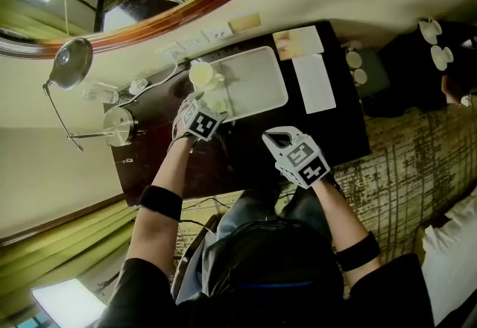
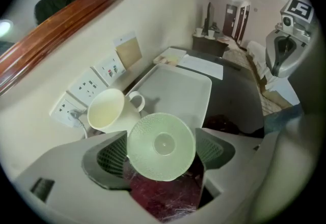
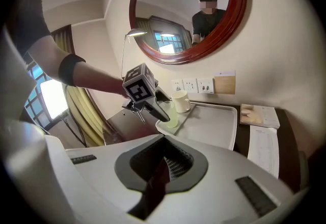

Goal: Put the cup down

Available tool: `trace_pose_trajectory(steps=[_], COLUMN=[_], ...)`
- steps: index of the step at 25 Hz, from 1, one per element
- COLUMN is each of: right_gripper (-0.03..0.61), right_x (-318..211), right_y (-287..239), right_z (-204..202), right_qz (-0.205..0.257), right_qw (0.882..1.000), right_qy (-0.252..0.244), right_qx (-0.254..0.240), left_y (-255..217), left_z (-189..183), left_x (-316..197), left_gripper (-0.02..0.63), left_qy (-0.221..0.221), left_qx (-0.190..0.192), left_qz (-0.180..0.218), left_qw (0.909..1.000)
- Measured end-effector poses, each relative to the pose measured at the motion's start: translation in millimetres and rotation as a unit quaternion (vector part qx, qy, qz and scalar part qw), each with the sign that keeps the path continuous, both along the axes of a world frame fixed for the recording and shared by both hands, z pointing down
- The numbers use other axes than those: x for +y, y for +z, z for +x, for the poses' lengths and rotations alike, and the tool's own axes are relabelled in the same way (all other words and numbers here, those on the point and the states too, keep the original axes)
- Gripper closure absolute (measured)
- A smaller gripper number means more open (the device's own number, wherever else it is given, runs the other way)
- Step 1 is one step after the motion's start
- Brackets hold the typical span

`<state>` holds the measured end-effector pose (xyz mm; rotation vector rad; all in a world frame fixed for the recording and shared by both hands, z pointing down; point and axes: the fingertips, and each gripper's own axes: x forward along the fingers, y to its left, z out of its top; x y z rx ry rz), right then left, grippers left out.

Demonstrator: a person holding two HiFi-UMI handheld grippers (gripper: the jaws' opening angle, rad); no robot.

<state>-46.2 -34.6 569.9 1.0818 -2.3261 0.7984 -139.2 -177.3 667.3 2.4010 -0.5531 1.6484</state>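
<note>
A translucent green cup (image 2: 161, 145) stands between the pads of my left gripper (image 2: 162, 152), which is shut on its sides. In the right gripper view the cup (image 3: 171, 116) sits at the near corner of the white tray (image 3: 214, 121), with the left gripper (image 3: 155, 110) reaching down around it. A white mug (image 2: 107, 110) stands just behind it on the tray (image 2: 178, 90). From the head view the cup (image 1: 216, 103) lies below the mug (image 1: 201, 74). My right gripper (image 1: 273, 139) hovers over the dark desk (image 1: 246, 162), shut and empty.
A paper sheet (image 1: 313, 82) and a booklet (image 1: 298, 42) lie right of the tray (image 1: 261, 80). A metal desk lamp (image 1: 71, 62) stands at the desk's left end. Wall sockets (image 2: 94, 83) and a round mirror (image 3: 188, 9) are behind. White cups (image 1: 432, 43) sit on a side table.
</note>
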Motion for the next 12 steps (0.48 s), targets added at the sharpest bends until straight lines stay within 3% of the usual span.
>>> trace_pose_trajectory(steps=[1,12], right_gripper=[0.578,0.578], right_x=[1.3,3.2], right_y=[-0.5,-6.8], right_z=[0.9,-2.5], right_qz=[0.000,0.005], right_qw=[1.000,1.000], right_qy=[0.001,-0.010], right_qx=[0.000,-0.004], left_y=[-1.0,-29.1], left_z=[0.1,8.8], left_x=[-0.7,11.1], left_gripper=[0.232,0.236], left_qy=[-0.003,0.004], left_qx=[0.003,0.019], left_qz=[0.003,0.006], left_qw=[1.0000,0.9998])
